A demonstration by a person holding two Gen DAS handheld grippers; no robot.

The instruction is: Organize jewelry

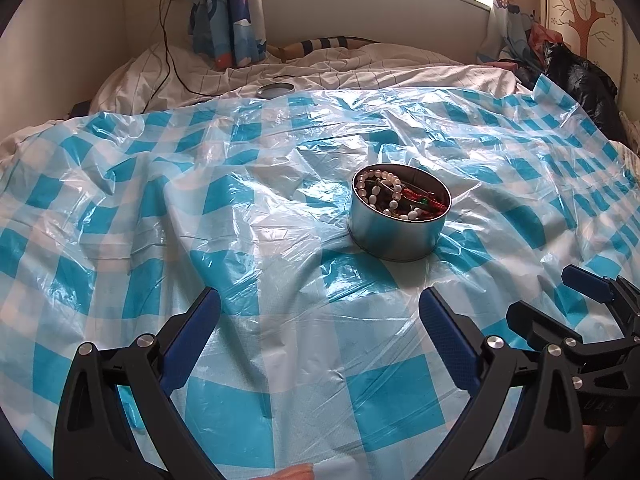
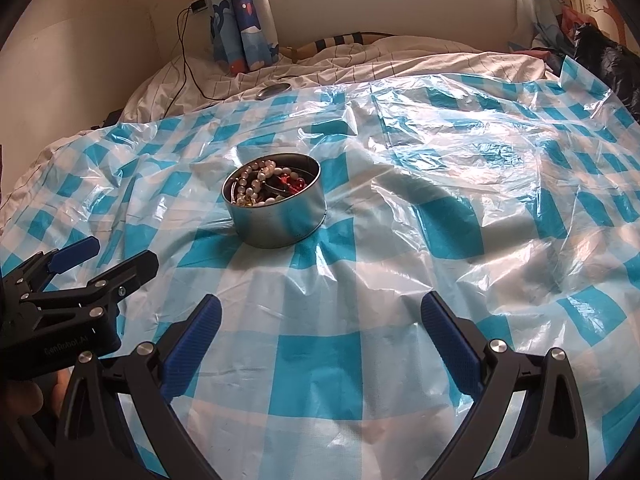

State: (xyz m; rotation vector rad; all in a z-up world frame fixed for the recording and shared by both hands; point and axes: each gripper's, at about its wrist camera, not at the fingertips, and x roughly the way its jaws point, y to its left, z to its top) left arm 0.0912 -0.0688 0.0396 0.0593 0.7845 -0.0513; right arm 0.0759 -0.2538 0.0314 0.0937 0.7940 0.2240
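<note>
Black left claw point(image 2: 102, 258) ("GenRobot.AI")

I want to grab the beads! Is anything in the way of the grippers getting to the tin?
Nothing visible. Only crinkled checkered plastic sheet lies between the open left gripper, the open right gripper and the tin.

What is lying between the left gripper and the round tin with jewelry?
Nothing but bare checkered plastic sheet lies between the left gripper and the tin; the left wrist view shows this.
</note>
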